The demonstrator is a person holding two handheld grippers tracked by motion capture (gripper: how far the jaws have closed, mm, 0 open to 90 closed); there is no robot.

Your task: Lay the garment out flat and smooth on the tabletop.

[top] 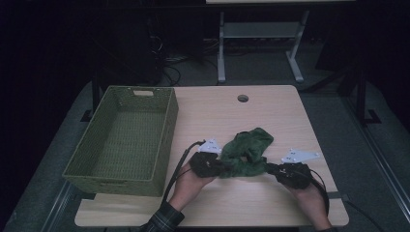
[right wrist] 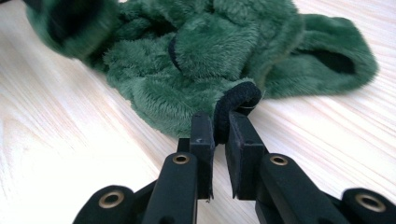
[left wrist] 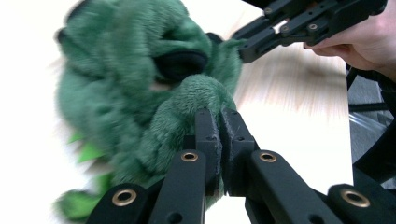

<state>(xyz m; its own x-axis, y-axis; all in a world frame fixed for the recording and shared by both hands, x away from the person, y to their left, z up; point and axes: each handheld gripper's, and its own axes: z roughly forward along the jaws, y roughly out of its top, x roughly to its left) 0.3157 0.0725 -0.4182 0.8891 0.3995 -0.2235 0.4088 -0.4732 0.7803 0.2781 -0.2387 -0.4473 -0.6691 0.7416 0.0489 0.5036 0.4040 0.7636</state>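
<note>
High view: the green plush garment (top: 247,152) lies on the table (top: 270,111) between both grippers. The left gripper (left wrist: 219,122) pinches its fur and the right gripper (right wrist: 220,125) pinches its black hem, jaws nearly closed.

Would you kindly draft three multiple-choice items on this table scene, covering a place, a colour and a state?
1. Where is the woven basket relative to the green plush garment?
A. On the left side of the table
B. On the right side of the table
C. On top of the garment

2. What colour is the plush garment?
A. Red
B. Green
C. White

3. What is the state of the two claws?
A. Both open, clear of the garment
B. Only the left claw grips it
C. Both shut on the garment

Answers:
1. A, since the high view shows the basket at the table's left side, the garment to its right.
2. B, as its fur is green in all three views.
3. C, because the left claw pinches a fuzzy fold and the right claw pinches a dark-trimmed edge.
</note>
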